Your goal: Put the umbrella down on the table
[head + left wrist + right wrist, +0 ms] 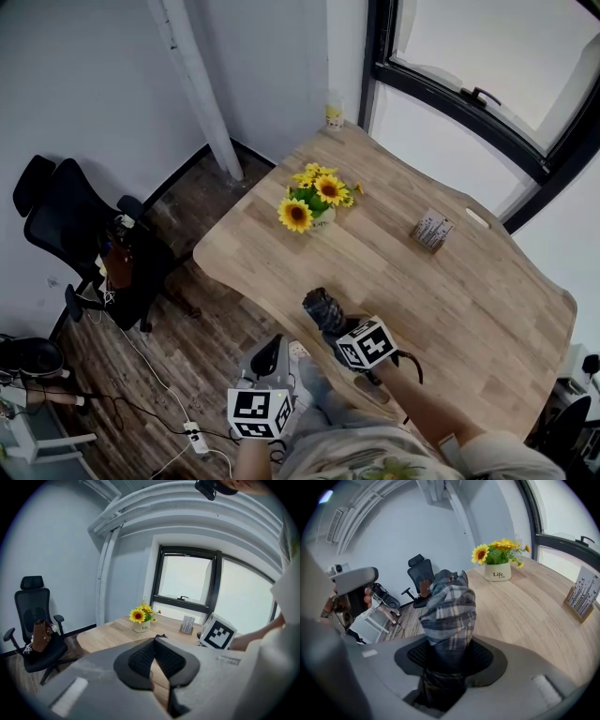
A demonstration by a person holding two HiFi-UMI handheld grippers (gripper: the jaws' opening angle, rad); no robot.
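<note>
Umbrella [450, 613]: folded, plaid fabric, dark band round the lower part. It is clamped in my right gripper [450, 660], with both pads pressed on its sides and the fabric end sticking out past the jaws. In the head view the umbrella [323, 307] hangs over the near edge of the table [450, 291], tilted and pointing away from me toward the flowers. I can't tell if it touches the wood. The right gripper [334, 324] points steeply down, marker cube facing up.

Left gripper [154, 640]: pads meet at the tips, nothing between them. In the head view the left gripper [270, 354] sits off the table edge, over the floor, just beside the right one.

Table is light wood with rounded corners. The sunflower pot [314, 204] stands toward the far left of the table, well apart from the umbrella. A small card stand [432, 229] is near the window side, apart from the pot. A small yellow-labelled cup [333, 114] stands at the far corner by the wall.

Off the table, a black office chair [80, 239] on the left has a brown bag [116, 264] on its seat. A white power strip [195, 436] lies on the dark wood floor. A black-framed window [478, 94] is on the far right.
</note>
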